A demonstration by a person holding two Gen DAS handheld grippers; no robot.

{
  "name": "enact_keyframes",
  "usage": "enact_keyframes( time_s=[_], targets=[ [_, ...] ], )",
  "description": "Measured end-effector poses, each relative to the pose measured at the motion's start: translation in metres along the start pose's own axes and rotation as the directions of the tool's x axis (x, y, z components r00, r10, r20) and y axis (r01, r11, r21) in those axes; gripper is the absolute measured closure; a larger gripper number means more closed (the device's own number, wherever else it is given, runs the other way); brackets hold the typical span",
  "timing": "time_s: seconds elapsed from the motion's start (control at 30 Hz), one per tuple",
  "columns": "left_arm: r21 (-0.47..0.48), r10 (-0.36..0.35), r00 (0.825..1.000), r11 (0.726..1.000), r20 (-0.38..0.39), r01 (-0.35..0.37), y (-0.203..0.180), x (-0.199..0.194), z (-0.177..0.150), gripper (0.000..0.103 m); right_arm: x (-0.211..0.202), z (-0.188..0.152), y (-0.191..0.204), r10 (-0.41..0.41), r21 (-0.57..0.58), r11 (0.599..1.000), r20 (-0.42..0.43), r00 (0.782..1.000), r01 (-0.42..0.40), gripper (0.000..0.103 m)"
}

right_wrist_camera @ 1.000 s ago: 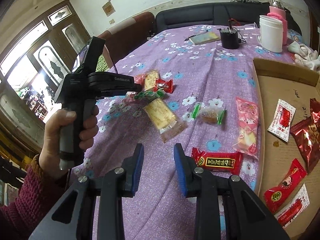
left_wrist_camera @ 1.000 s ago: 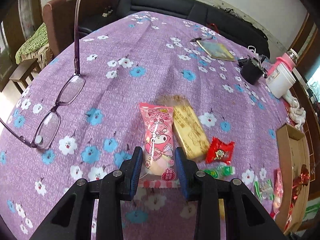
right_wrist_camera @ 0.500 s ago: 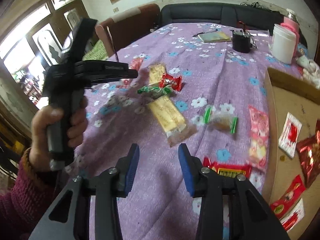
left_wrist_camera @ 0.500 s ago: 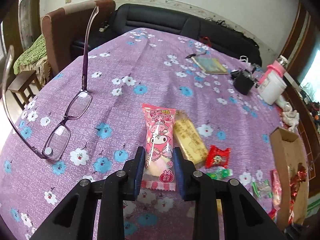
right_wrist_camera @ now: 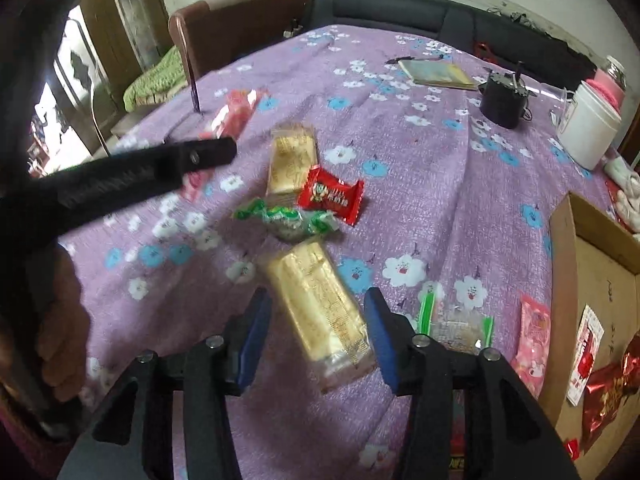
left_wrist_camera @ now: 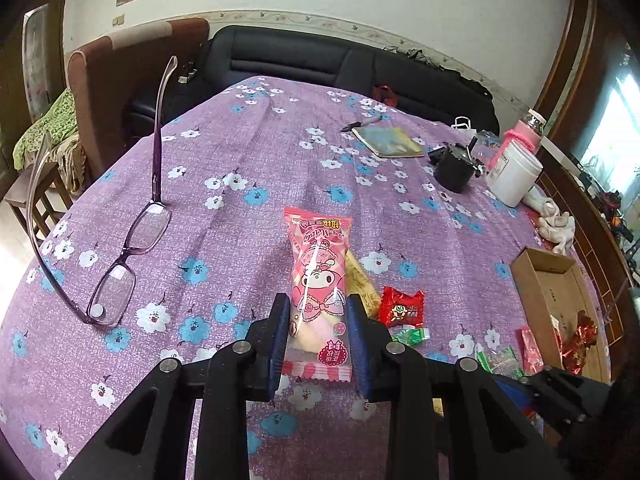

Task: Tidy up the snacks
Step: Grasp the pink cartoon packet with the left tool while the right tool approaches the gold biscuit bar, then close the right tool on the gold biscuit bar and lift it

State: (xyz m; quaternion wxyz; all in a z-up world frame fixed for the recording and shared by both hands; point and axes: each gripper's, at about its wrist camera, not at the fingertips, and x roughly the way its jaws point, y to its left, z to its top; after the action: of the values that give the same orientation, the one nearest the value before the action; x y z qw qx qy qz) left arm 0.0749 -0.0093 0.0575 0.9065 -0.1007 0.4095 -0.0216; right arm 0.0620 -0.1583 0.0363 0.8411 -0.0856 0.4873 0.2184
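My left gripper (left_wrist_camera: 318,332) is shut on a pink cartoon snack packet (left_wrist_camera: 320,276) and holds it above the purple flowered tablecloth (left_wrist_camera: 240,168). My right gripper (right_wrist_camera: 318,332) is open, with a gold biscuit packet (right_wrist_camera: 320,300) lying between its fingers on the cloth. A second gold packet (right_wrist_camera: 292,160), a red candy (right_wrist_camera: 332,196) and a green-wrapped candy (right_wrist_camera: 288,216) lie just beyond it. A cardboard box (right_wrist_camera: 600,300) at the right holds several snacks. The left gripper and the pink packet (right_wrist_camera: 236,112) also show in the right wrist view.
Purple-framed glasses (left_wrist_camera: 120,248) lie at the left. A notebook (left_wrist_camera: 388,142), a black cup (left_wrist_camera: 454,168) and a white jar (left_wrist_camera: 514,172) stand at the far right. More small packets (right_wrist_camera: 456,328) lie next to the box. A sofa lies beyond the table.
My left gripper closed on the pink packet and lifted it off the cloth. My right gripper moved forward over the near gold packet and opened wider.
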Motion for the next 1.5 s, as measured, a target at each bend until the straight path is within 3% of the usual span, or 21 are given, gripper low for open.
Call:
enact_keyframes(
  time_s=[0.1,0.2,0.3,0.5,0.6,0.8,0.83,0.87,0.9,1.03,1.23,1.5],
  targets=[
    [-0.005,-0.008,1.000,1.000,0.007,0.008,0.001,-0.003,0.000,0.073,0.005,-0.005,0.004,-0.034,-0.025,0.999,0.007,0.999,0.035,0.057],
    [-0.002,-0.009,1.000,1.000,0.010,0.009,0.000,-0.004,0.000,0.073,0.005,-0.012,0.007,-0.063,-0.026,0.998,0.005,0.998,0.063,0.067],
    [0.007,-0.001,1.000,1.000,0.012,0.001,-0.001,-0.004,-0.001,0.073,-0.002,-0.024,0.013,-0.085,-0.017,0.996,0.008,0.996,0.085,0.069],
    [0.030,0.015,1.000,0.999,0.010,-0.015,-0.008,0.001,-0.002,0.073,-0.015,-0.037,0.009,0.046,0.052,0.997,0.034,0.998,-0.048,0.064],
    [0.050,0.032,0.999,0.998,0.010,-0.032,-0.012,0.004,-0.003,0.073,-0.022,-0.037,0.009,0.023,0.017,1.000,0.084,0.996,-0.024,0.054],
    [0.066,0.058,0.998,0.996,0.030,-0.060,-0.016,0.006,-0.002,0.073,-0.010,-0.039,0.012,0.066,-0.027,0.998,0.067,0.996,-0.065,0.054],
    [0.068,0.061,0.998,0.996,0.035,-0.063,-0.016,0.005,-0.002,0.073,-0.009,-0.040,0.016,0.047,-0.041,0.998,0.079,0.996,-0.044,0.056],
    [0.070,0.068,0.997,0.995,0.043,-0.071,-0.017,0.005,-0.002,0.073,-0.009,-0.041,0.021,0.028,-0.051,0.998,0.080,0.996,-0.024,0.068],
    [0.071,0.072,0.996,0.995,0.051,-0.076,-0.017,0.004,-0.002,0.073,-0.009,-0.041,0.021,0.012,-0.050,0.999,0.082,0.997,-0.008,0.070],
    [0.069,0.080,0.993,0.994,0.082,-0.086,-0.017,-0.001,-0.002,0.073,-0.014,-0.041,0.009,0.028,0.024,0.999,0.095,0.995,-0.030,0.071],
    [0.093,0.084,0.988,0.991,0.128,-0.096,-0.025,-0.009,-0.005,0.073,-0.039,-0.038,-0.014,0.013,0.146,0.988,0.209,0.978,-0.044,0.071],
    [0.149,0.103,0.977,0.980,0.186,-0.131,-0.040,-0.014,-0.010,0.073,-0.048,-0.037,-0.026,-0.027,0.200,0.979,0.256,0.966,-0.026,0.071]
  ],
)
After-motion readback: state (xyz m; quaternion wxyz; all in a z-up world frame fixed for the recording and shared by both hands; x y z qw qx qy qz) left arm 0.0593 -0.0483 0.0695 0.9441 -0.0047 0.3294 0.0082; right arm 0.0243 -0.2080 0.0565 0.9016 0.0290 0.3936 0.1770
